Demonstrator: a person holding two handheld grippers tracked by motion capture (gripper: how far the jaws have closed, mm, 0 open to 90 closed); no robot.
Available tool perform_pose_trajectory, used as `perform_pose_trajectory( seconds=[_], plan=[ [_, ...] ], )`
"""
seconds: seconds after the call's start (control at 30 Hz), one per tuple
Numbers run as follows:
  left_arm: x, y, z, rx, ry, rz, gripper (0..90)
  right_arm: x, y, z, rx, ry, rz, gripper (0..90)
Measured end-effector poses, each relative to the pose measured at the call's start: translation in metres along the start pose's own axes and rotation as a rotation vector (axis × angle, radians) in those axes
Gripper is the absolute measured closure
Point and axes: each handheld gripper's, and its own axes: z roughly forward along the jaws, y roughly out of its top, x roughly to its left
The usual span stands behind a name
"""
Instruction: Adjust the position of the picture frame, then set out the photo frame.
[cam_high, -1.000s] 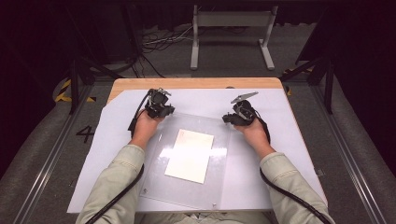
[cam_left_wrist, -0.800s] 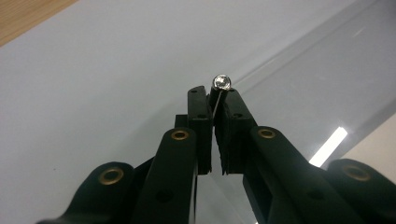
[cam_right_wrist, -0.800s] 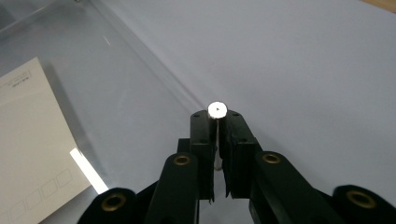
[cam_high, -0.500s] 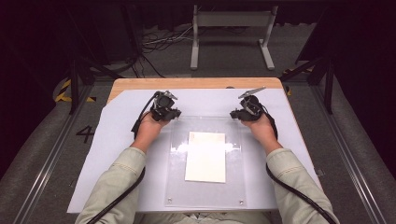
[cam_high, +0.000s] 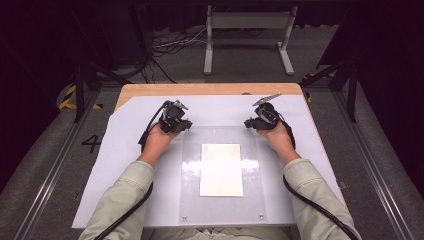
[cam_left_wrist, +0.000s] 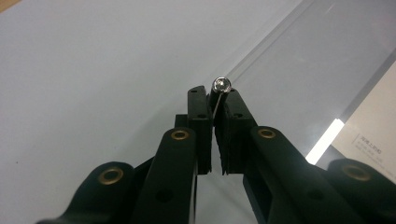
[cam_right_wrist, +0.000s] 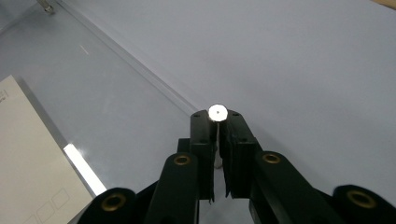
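A clear plastic plate (cam_high: 220, 140) lies square on the white sheet, with a cream card (cam_high: 221, 169) at its middle. Small silver screws mark its corners. My left gripper (cam_high: 182, 125) sits at the plate's far left corner. In the left gripper view its jaws (cam_left_wrist: 215, 100) are shut on a silver-headed corner screw (cam_left_wrist: 220, 85). My right gripper (cam_high: 252, 123) is at the far right corner. Its jaws (cam_right_wrist: 218, 122) are likewise pressed onto a corner screw (cam_right_wrist: 217, 112). The card's edge (cam_left_wrist: 369, 130) lies to the right of the left jaws, and the card (cam_right_wrist: 32, 158) lies to the left of the right ones.
A white sheet (cam_high: 130, 150) covers most of the wooden table (cam_high: 200, 89). A metal stand (cam_high: 247, 30) and cables (cam_high: 170, 47) are on the floor behind the table. Rails (cam_high: 380, 170) run along both sides.
The plate with its card has swung from skewed to square with the table. Both hands moved with it, the left one to the right and the right one farther back.
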Motion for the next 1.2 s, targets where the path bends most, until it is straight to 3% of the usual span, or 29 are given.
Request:
perform_pose_trajectory(
  seconds=[0.5,0.8,0.9,1.2],
  plan=[
    [-0.01,0.004,0.007,0.002,-0.022,0.013,85.2,-0.006,-0.012,-0.008,0.007,0.001,0.003,84.1],
    [-0.007,0.003,0.008,-0.01,-0.04,0.009,85.0,-0.007,-0.013,-0.007,0.004,0.014,-0.008,83.8],
    [-0.006,0.003,0.009,-0.011,-0.047,0.01,85.0,-0.011,-0.013,-0.006,-0.004,0.034,0.017,83.3],
    [-0.005,0.002,0.01,-0.024,-0.054,-0.012,85.2,-0.013,-0.012,-0.005,-0.001,0.033,0.043,83.2]
  ],
)
